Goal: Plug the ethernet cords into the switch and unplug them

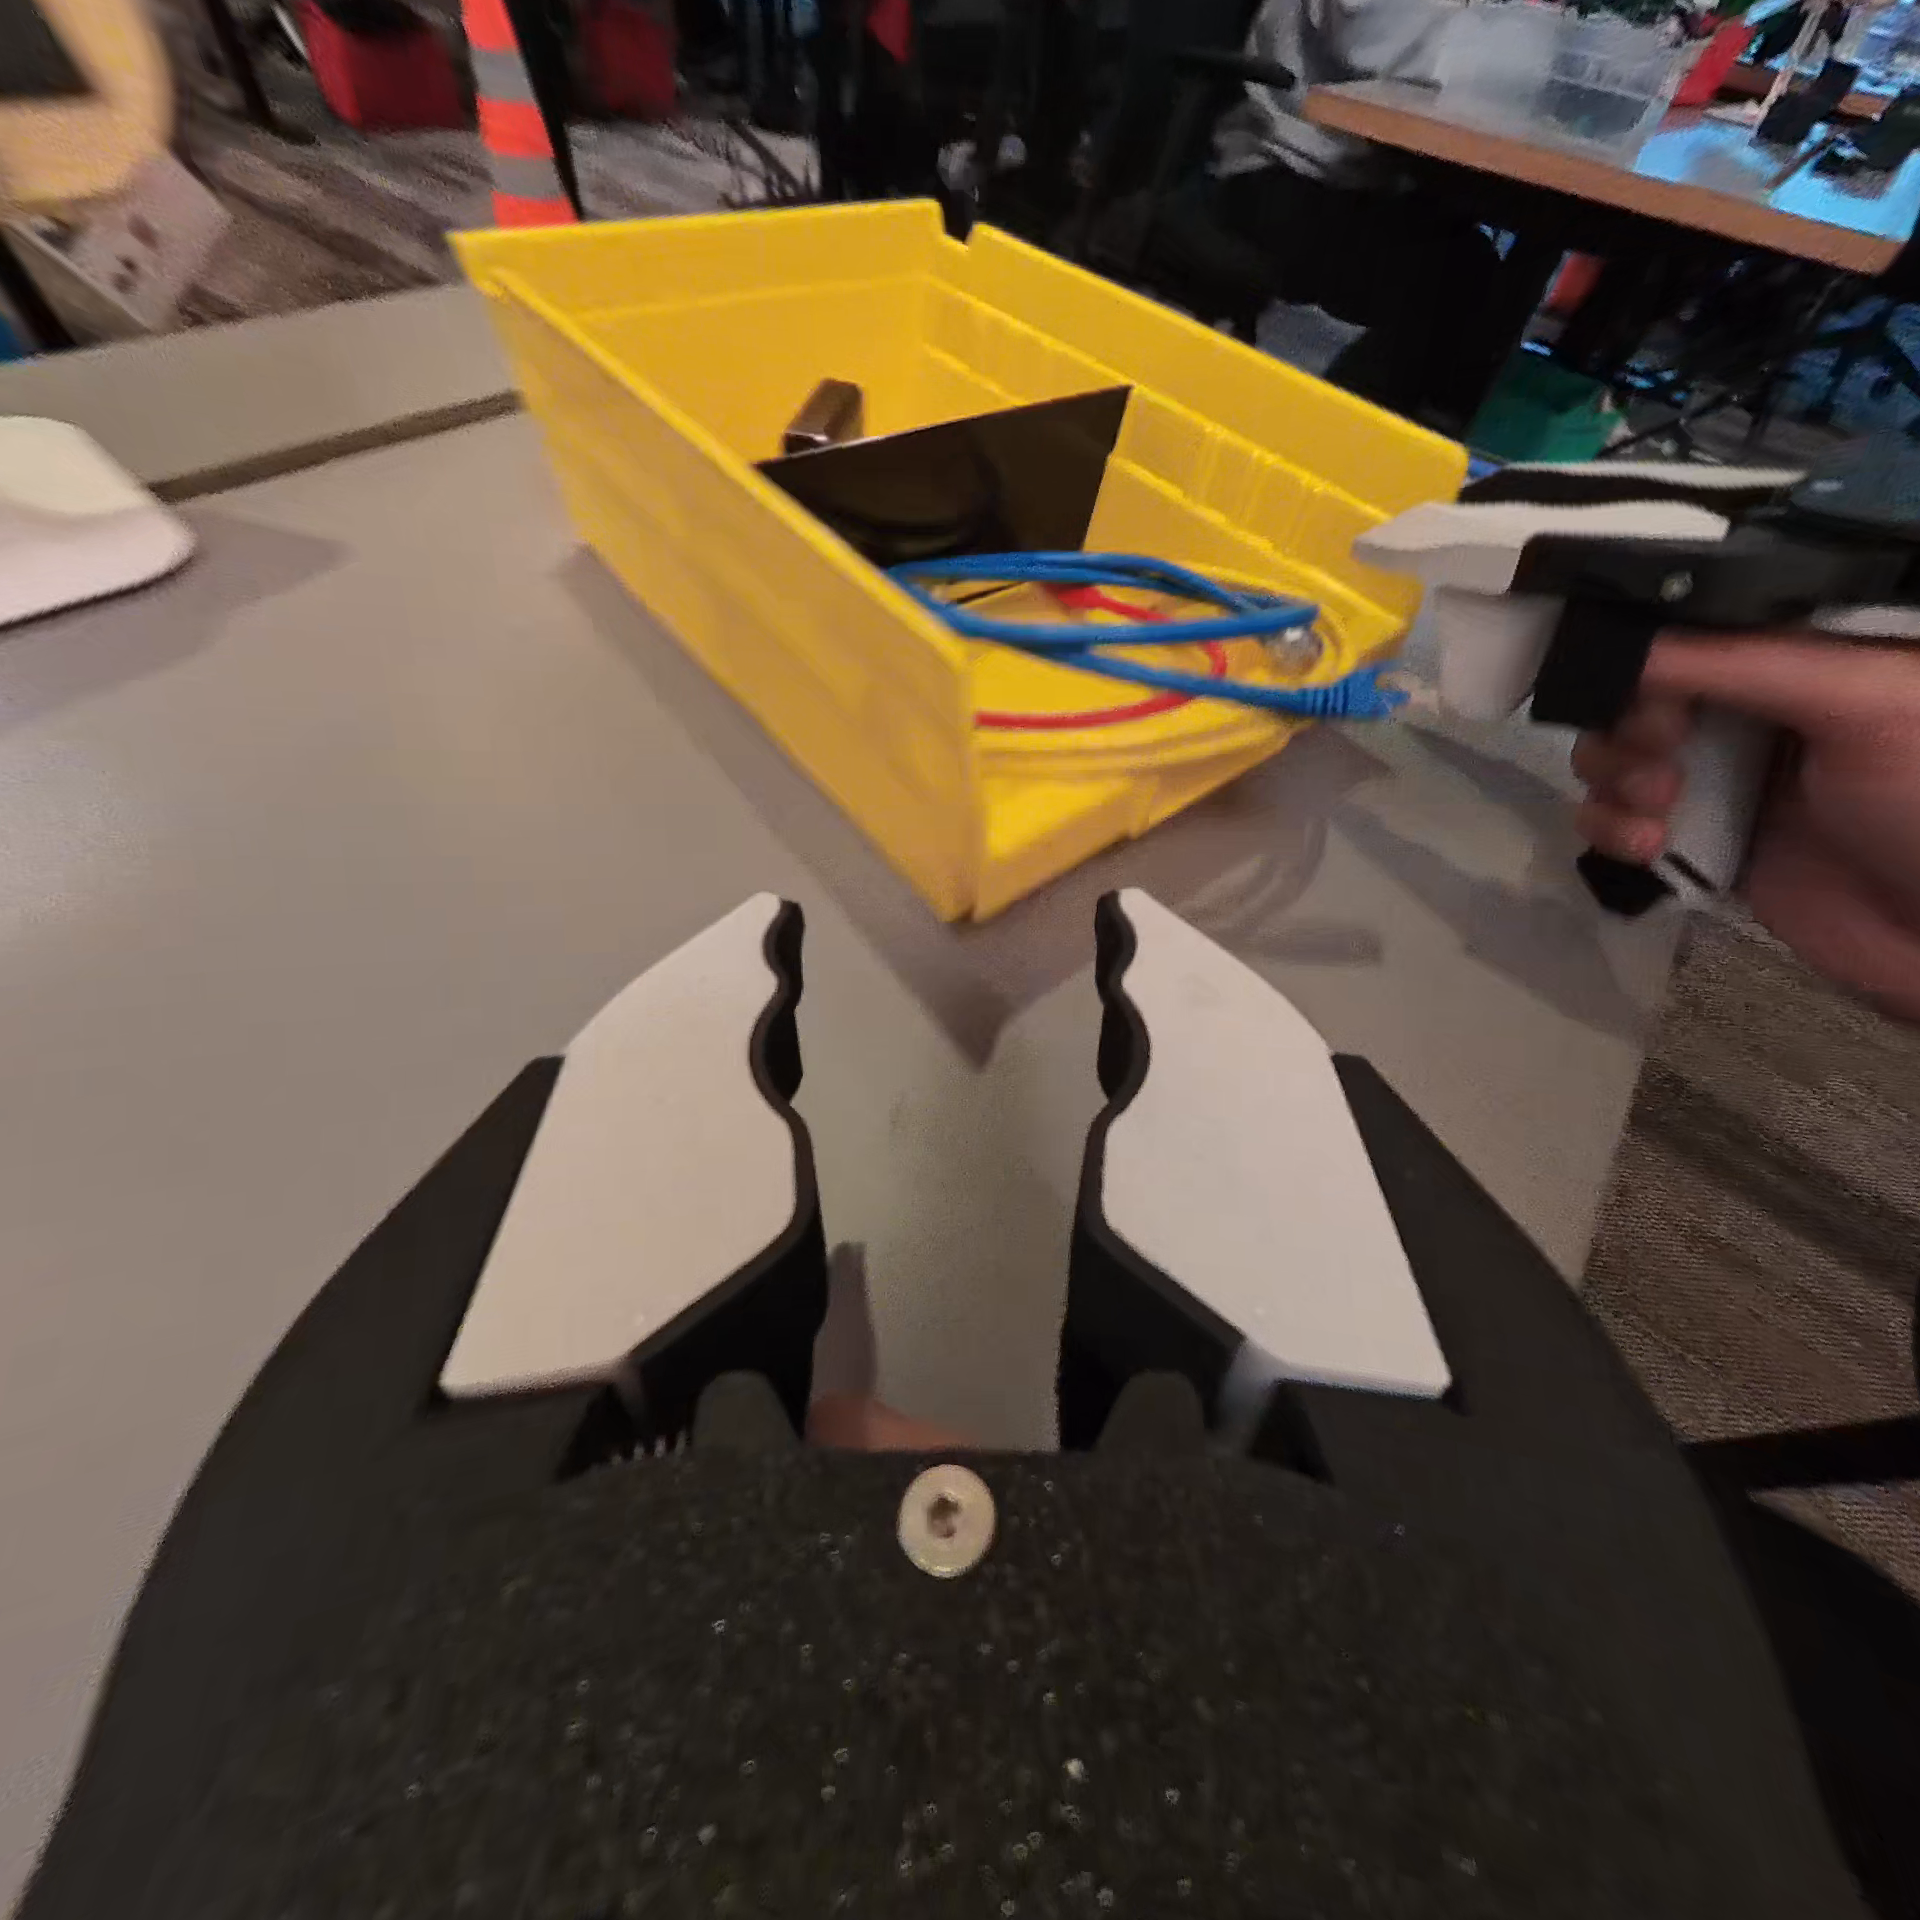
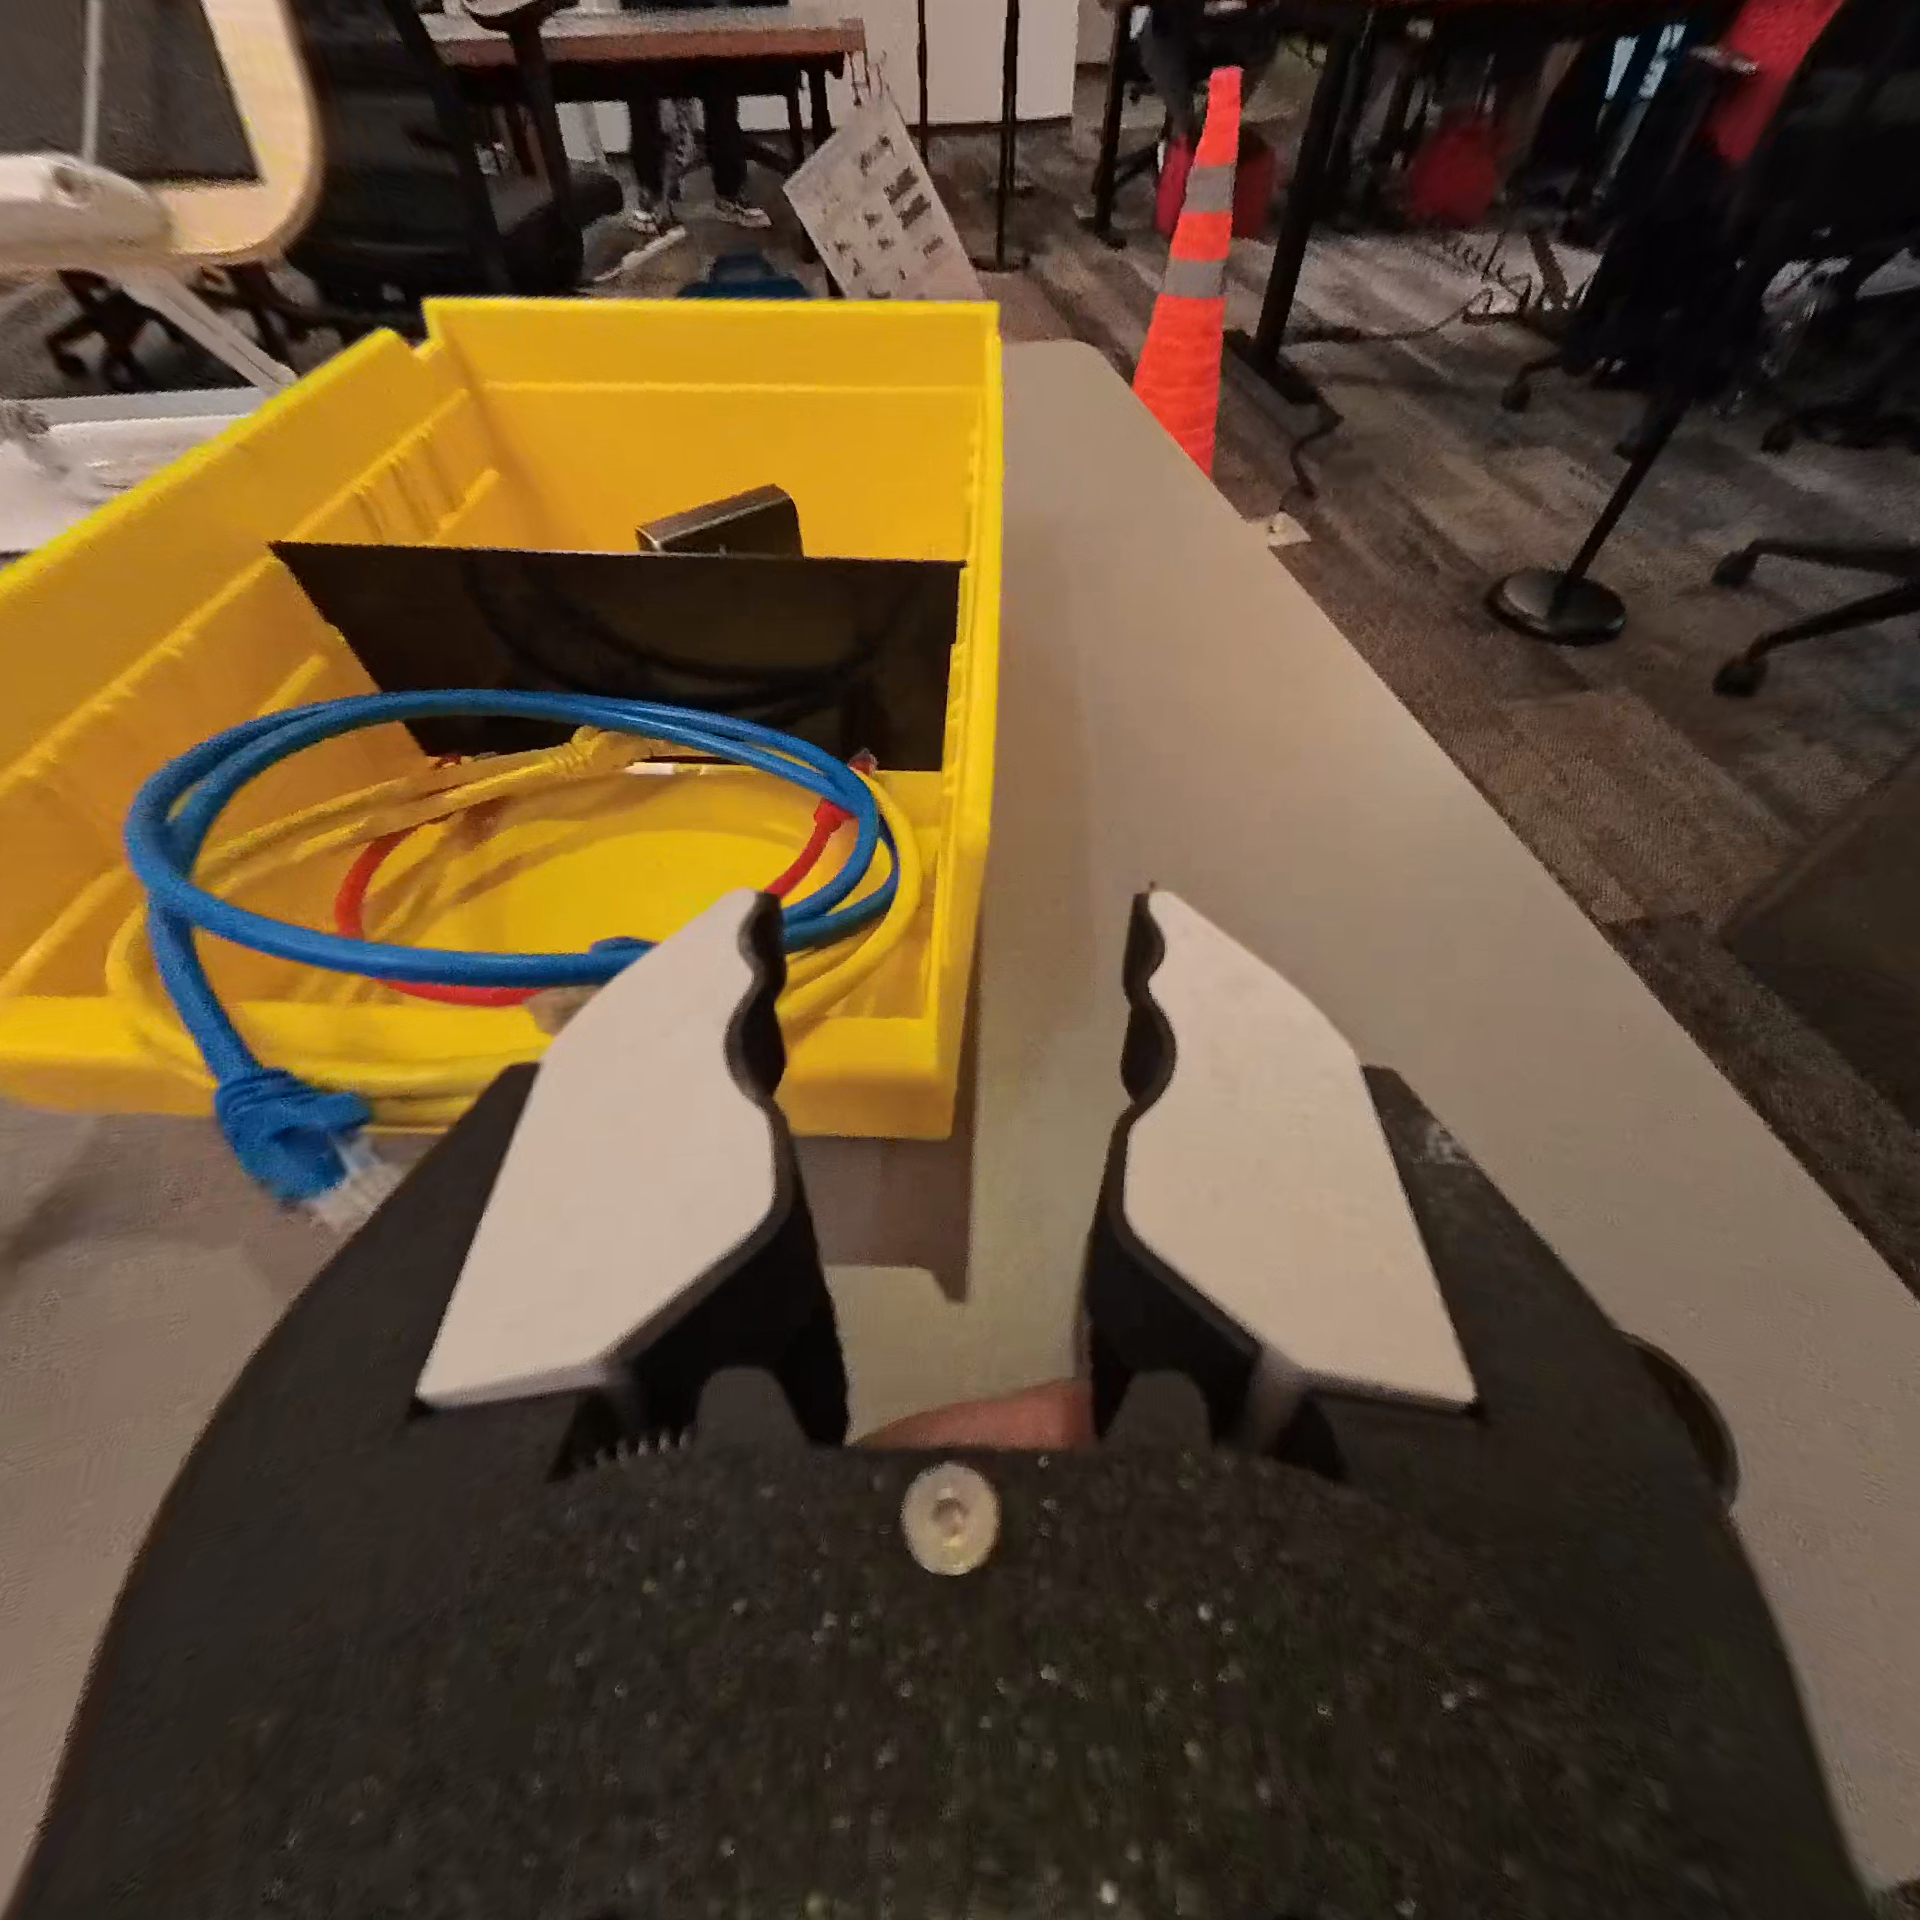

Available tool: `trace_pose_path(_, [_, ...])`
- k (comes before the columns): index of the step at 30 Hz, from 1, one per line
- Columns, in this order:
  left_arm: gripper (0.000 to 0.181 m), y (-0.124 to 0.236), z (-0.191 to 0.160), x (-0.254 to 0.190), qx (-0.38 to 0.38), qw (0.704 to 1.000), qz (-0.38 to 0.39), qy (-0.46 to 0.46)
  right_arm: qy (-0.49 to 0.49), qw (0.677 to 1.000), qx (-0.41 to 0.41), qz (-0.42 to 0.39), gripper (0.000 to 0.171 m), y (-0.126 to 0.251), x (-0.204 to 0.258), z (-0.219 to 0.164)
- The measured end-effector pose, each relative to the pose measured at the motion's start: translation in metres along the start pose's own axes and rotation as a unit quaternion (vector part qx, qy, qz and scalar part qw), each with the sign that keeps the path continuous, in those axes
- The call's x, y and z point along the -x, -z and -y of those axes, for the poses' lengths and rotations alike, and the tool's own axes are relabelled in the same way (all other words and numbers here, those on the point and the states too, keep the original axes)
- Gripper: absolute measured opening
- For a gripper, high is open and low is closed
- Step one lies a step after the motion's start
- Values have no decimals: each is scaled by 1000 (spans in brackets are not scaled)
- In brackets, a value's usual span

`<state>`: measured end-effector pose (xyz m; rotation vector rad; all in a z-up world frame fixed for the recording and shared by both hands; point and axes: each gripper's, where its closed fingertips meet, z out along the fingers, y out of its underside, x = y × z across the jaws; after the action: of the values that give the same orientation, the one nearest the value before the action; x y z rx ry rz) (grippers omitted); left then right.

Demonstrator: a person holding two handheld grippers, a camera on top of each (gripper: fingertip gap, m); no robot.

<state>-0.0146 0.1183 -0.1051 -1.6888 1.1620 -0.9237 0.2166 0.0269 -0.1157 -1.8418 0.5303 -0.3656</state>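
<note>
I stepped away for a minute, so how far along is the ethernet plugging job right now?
Nothing looks done yet. The blue cord, red cord and yellow cord lie coiled in the yellow bin; the blue plug hangs over its front edge. In hand: nothing, since the left gripper and right gripper are open and empty. All plugging and unplugging remains.

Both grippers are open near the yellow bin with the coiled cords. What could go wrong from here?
1. The blue cord is coiled together with the red cord and yellow cord, so pulling its plug, which hangs over the yellow bin front, may drag the others out.
2. The black divider hides most of the dark box behind it, so reaching it blind may snag.
</note>
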Motion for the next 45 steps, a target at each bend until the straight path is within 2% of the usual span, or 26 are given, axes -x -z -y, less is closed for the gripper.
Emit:
trace_pose_path(3, [50,-65,11,-3,32,999,29,4,-21,999,23,-13,61,-19,-5,-3])
trace_pose_path(4, [46,-80,13,-2,37,999,38,7,-29,999,26,-16,56,-24,-6,-3])
trace_pose_path(5, [37,-91,14,0,40,998,47,13,-39,999,29,-21,43,-29,-8,-2])
trace_pose_path(7, [25,-103,16,8,40,996,71,32,-65,997,34,-1,8,-35,-2,0])
trace_pose_path(9, [20,-106,16,16,46,995,89,21,-79,996,42,1,4,-37,0,-1])
trace_pose_path(11, [15,-105,16,25,69,992,107,-5,-56,996,63,-6,4,-34,5,-3])
trace_pose_path(13, [9,-99,21,35,60,990,126,1,-29,998,48,-19,4,-27,16,4])
trace_pose_path(16, [7,-77,26,46,31,990,135,31,-25,999,31,-21,5,-13,37,15])
trace_pose_path(21, [8,-5,37,69,-23,984,178,7,-11,999,-24,18,5,10,96,39])
trace_pose_path(26, [7,70,13,132,-8,966,259,26,-2,996,-1,93,5,0,195,28])
trace_pose_path(30, [6,105,-13,170,10,956,289,51,16,990,27,134,6,-6,252,9])
trace_pose_path(35, [9,123,-46,186,29,951,299,80,3,987,62,149,5,-18,284,-8])
trace_pose_path(38, [13,130,-52,186,35,956,285,62,21,986,50,159,5,-21,292,-10])
trace_pose_path(40, [17,138,-52,183,41,961,263,75,33,975,54,212,9,-15,300,-11])
trace_pose_path(42, [21,159,-43,171,11,968,228,107,43,958,63,277,15,1,303,-12])
trace_pose_path(45, [24,211,-40,168,-15,964,222,149,52,927,61,366,40,36,305,-16])
